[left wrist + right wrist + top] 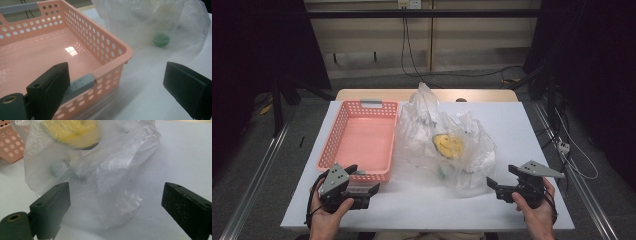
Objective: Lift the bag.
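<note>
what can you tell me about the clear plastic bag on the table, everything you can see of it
The crumpled clear plastic bag is thin, translucent and wrinkled, its top bunched into a peak at the far side. It sits on the white table just right of the pink perforated plastic basket; whether they touch is unclear. Through the film show a round yellow object and a small green disc. Neither gripper touches it; the open right gripper points at its near edge.

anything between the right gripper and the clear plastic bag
Nothing: in the right gripper view, bare white table separates the open right gripper from the crumpled clear plastic bag.
</note>
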`<action>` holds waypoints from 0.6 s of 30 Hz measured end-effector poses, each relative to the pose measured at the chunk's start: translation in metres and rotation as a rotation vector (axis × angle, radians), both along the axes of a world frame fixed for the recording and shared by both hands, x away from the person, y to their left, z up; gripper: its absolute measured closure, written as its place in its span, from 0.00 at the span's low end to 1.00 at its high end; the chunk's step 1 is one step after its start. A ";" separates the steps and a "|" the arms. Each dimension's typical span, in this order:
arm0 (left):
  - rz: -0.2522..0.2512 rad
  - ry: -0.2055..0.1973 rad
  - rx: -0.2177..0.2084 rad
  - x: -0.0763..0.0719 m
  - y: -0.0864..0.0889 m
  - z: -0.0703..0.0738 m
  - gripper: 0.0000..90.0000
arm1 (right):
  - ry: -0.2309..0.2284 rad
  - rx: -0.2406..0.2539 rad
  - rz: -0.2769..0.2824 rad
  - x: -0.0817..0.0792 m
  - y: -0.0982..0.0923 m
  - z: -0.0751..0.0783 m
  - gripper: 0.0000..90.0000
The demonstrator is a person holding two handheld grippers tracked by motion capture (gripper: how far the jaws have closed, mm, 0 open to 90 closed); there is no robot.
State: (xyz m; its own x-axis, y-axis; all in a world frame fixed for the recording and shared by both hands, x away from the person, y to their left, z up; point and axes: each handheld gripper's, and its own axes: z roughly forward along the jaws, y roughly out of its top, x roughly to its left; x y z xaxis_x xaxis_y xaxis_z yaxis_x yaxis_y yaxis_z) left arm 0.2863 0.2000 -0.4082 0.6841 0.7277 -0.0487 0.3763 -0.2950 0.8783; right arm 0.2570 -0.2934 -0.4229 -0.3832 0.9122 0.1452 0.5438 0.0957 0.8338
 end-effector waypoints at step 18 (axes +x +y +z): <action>0.035 -0.014 -0.041 0.001 0.012 -0.003 0.08 | -0.017 -0.009 -0.001 -0.001 0.000 -0.004 0.10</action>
State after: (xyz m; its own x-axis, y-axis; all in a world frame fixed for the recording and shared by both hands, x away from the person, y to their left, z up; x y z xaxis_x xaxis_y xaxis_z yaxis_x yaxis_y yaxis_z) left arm 0.2870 0.2120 -0.4108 0.6590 0.7489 -0.0692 0.3731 -0.2457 0.8946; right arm 0.2564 -0.2937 -0.4274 -0.3843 0.9139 0.1308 0.5301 0.1024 0.8418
